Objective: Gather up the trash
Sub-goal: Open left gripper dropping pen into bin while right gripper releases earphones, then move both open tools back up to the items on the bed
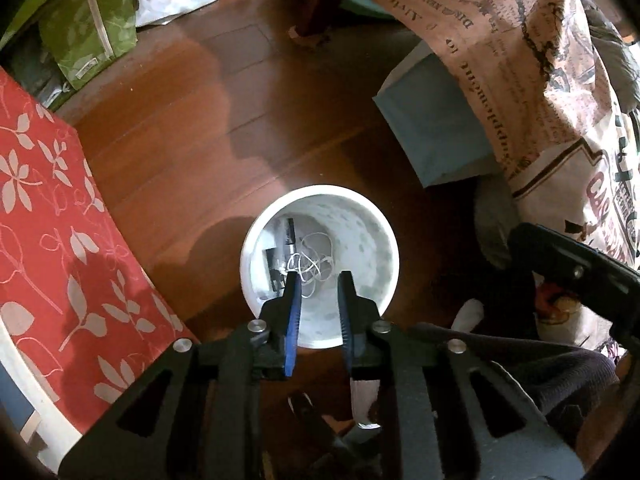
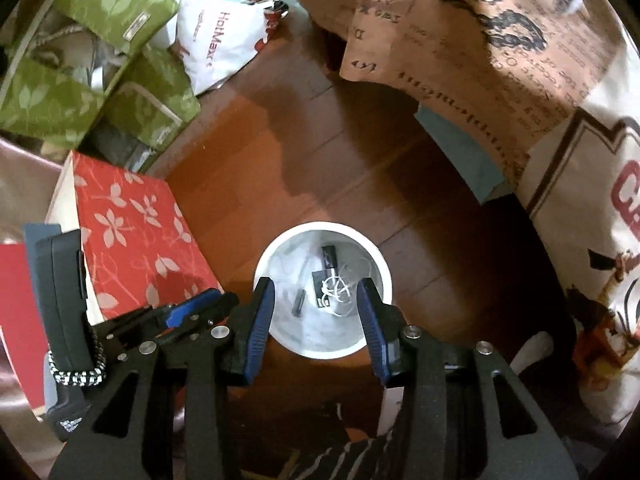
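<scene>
Over the white bin (image 1: 320, 268) on the wooden floor (image 1: 192, 128), both grippers point down: the left gripper (image 1: 319, 280) is slightly parted and empty, the right gripper (image 2: 316, 288) moderately open and empty. Trash, namely dark packets (image 2: 329, 258) and a tangled white cord (image 2: 338, 288), lies inside the bin, so a deposit step appears complete. Next move, as judged: locate further trash outside the bin and reach for it.

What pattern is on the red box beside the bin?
Pale leaf-and-flower sprigs on the red box, clearest in the right wrist view.
</scene>
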Available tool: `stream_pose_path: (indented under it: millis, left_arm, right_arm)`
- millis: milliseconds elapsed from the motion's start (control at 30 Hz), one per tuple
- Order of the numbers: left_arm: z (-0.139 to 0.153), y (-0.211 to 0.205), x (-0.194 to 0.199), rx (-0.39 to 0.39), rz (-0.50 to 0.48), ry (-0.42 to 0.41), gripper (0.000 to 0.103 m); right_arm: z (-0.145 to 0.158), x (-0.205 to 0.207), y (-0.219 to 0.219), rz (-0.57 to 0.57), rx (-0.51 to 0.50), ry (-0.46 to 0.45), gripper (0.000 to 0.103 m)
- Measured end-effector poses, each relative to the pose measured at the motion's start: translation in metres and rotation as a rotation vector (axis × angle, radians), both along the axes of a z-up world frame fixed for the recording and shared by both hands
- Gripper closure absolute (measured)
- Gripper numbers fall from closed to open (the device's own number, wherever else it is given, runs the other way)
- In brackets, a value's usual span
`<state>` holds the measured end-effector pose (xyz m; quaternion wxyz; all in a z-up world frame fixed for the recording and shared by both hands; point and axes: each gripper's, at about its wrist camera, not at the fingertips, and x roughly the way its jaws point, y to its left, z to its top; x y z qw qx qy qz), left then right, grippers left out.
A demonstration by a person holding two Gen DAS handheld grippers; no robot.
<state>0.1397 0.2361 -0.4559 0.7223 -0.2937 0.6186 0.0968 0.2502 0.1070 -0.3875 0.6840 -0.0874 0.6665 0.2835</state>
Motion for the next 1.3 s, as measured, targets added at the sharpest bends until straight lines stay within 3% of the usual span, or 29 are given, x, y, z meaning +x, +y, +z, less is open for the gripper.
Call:
stream_pose_path:
  millis: [300,467,667,1000,1300]
  left_arm:
    - [0.065,-0.006,-0.003,0.145,-0.034,-0.098,0.079]
    - [0.123,-0.016,-0.004,0.253,-0.057,-0.205,0.077]
    - [0.188,-0.034,-0.002,0.327,-0.063,-0.338,0.075]
    - [0.286,-0.100,0.008,0.437,-0.154,-0.542,0.074]
    - [0.344,-0.176,0.039,0.467,-0.260,-0.677,0.068]
  right_arm:
    - [0.041,-0.011,-0.009,0.031,0.064,-0.111,0.064]
    - [0.085,-0.013,-0.027,0.042,0.100,-0.238,0.064]
    - [0.145,-0.008,-0.059,0.001,0.187,-0.381,0.064]
    - [0.237,-0.001,-0.142,-0.120,0.291,-0.613,0.064]
    - [0.280,0.003,-0.216,-0.223,0.311,-0.774,0.064]
